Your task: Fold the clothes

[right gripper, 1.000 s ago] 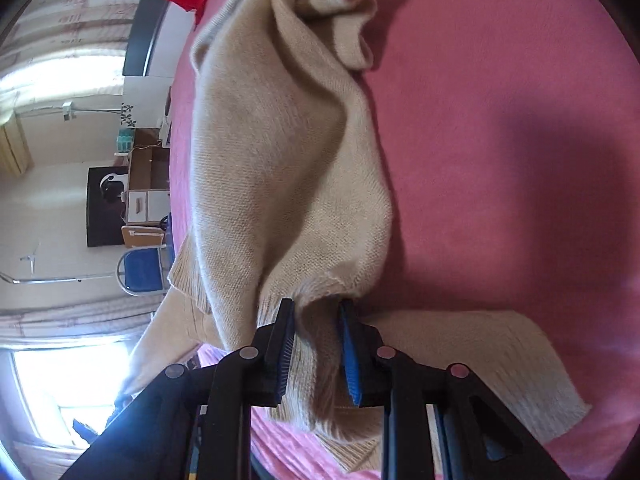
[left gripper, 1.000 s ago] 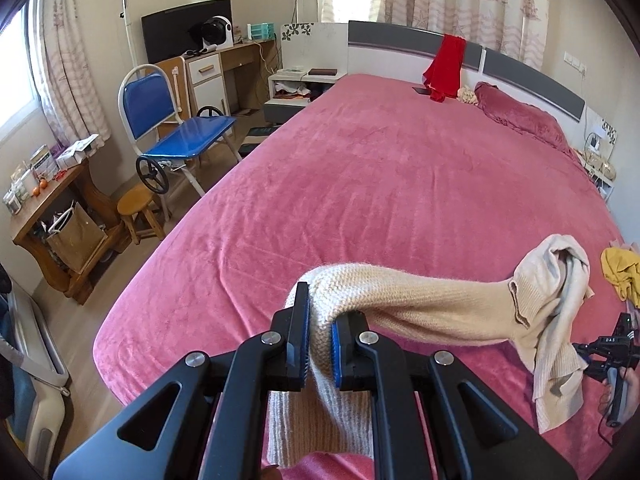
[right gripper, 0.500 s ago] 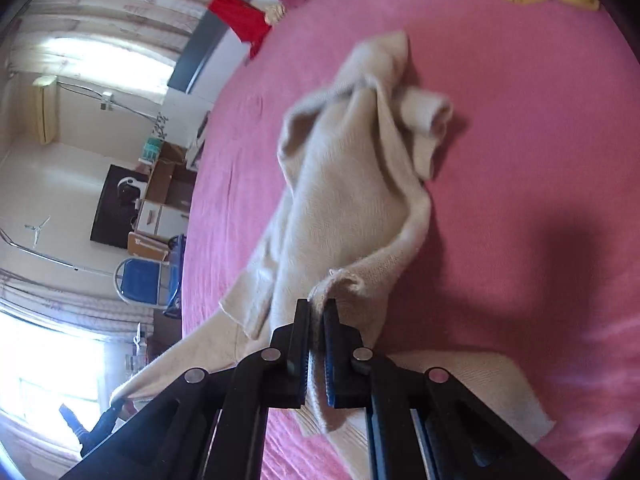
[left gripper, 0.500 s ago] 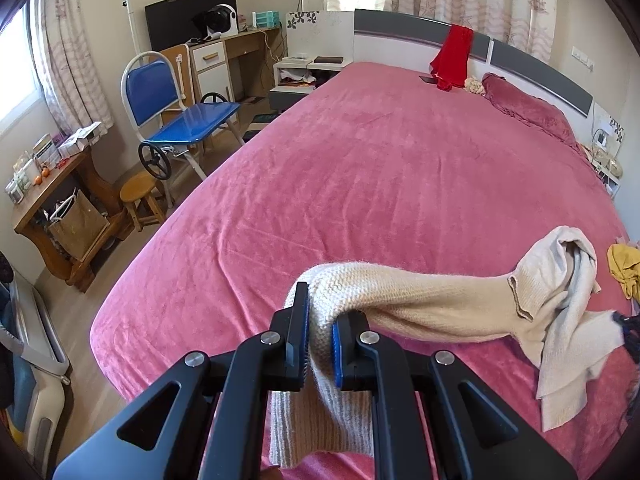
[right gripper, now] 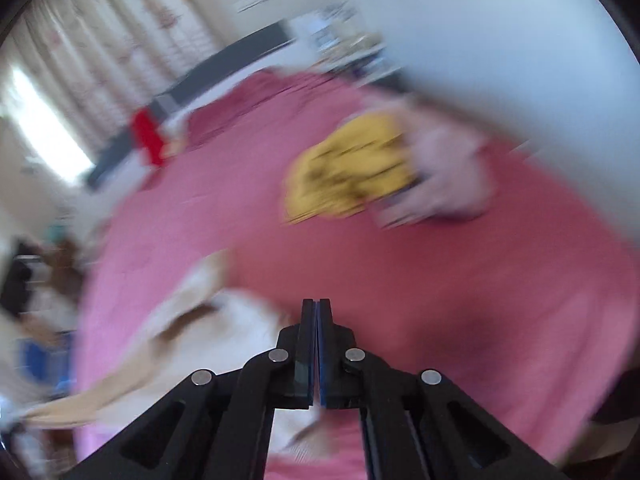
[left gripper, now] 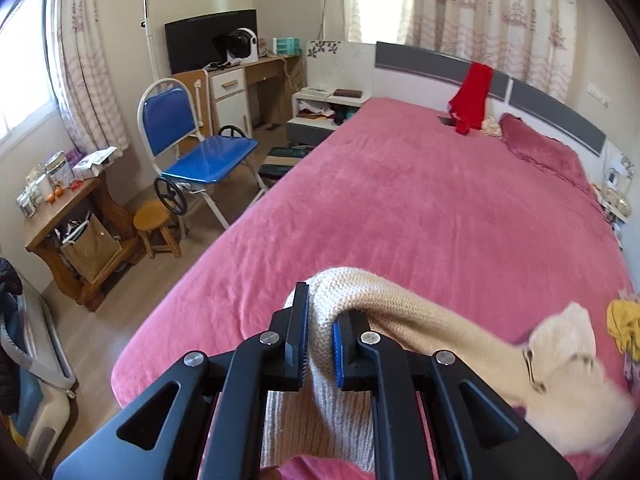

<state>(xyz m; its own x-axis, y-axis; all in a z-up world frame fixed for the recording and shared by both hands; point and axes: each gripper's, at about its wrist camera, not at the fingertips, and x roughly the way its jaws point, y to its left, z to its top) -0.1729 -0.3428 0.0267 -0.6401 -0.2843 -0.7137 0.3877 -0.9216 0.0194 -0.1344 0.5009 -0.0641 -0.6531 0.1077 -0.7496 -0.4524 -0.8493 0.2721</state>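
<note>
Above pink bed [left gripper: 400, 208], left gripper [left gripper: 320, 344] pinches cream knit sweater [left gripper: 420, 320]; right gripper [right gripper: 317, 344] fully closed w/ nothing visibly between pads.

A: What did the right wrist view show?
B: The right tool [right gripper: 317, 308] had its jaws pressed together, nothing visibly between them, above the pink bed [right gripper: 440, 280].
A: And the clothes?
B: A blurred beige sweater [right gripper: 224, 320] trailed left; a yellow garment [right gripper: 352, 168] lay farther off.
</note>
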